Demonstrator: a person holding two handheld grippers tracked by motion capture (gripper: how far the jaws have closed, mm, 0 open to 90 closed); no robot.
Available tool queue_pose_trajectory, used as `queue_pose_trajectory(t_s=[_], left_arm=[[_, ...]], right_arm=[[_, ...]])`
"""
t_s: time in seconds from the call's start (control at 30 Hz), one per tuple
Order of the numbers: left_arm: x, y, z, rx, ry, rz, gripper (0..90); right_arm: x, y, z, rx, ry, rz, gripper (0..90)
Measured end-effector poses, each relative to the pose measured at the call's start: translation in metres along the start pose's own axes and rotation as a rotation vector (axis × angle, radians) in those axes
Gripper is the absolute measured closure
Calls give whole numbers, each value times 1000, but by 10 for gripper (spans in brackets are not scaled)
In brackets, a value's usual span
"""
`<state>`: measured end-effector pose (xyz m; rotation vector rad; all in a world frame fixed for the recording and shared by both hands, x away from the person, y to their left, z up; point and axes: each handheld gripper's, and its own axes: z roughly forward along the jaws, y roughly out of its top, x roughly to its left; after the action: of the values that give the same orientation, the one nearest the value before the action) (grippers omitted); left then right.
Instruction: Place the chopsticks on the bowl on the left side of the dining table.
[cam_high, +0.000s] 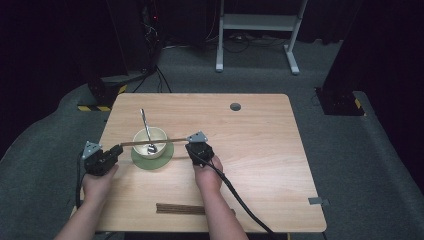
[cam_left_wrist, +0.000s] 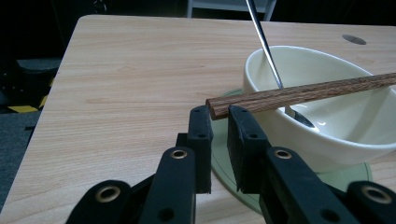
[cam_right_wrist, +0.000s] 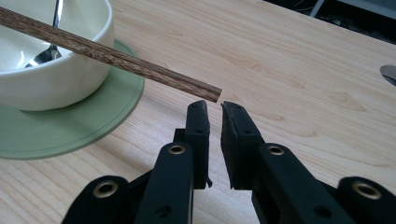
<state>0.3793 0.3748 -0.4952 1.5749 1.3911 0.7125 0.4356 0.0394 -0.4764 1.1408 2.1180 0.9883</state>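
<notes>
Your left gripper (cam_left_wrist: 219, 112) and right gripper (cam_right_wrist: 212, 106) each pinch one end of the wooden chopstick (cam_high: 152, 142), jaws nearly closed on it, though the right tip's contact looks marginal from its own camera. The stick spans the cream bowl (cam_high: 149, 142) on the green saucer (cam_high: 167, 159), beside the spoon (cam_high: 146, 131). Keep both ends level and lower them together so it settles across the rim without rolling.

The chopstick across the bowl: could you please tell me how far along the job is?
Done: the bowl sits on the green saucer with the spoon in it. In hand: the chopstick lies across the rim, one end pinched by the left gripper; the right gripper is shut at the other end, grip unclear. Left: probably the bundle of chopsticks near the table edge.
</notes>
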Motion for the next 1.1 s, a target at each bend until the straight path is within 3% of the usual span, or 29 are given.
queue_pose_trajectory(t_s=[1.1], left_arm=[[0,0,5,-7,7,-7,830]], right_arm=[[4,-3,4,-1,-16,-20,833]])
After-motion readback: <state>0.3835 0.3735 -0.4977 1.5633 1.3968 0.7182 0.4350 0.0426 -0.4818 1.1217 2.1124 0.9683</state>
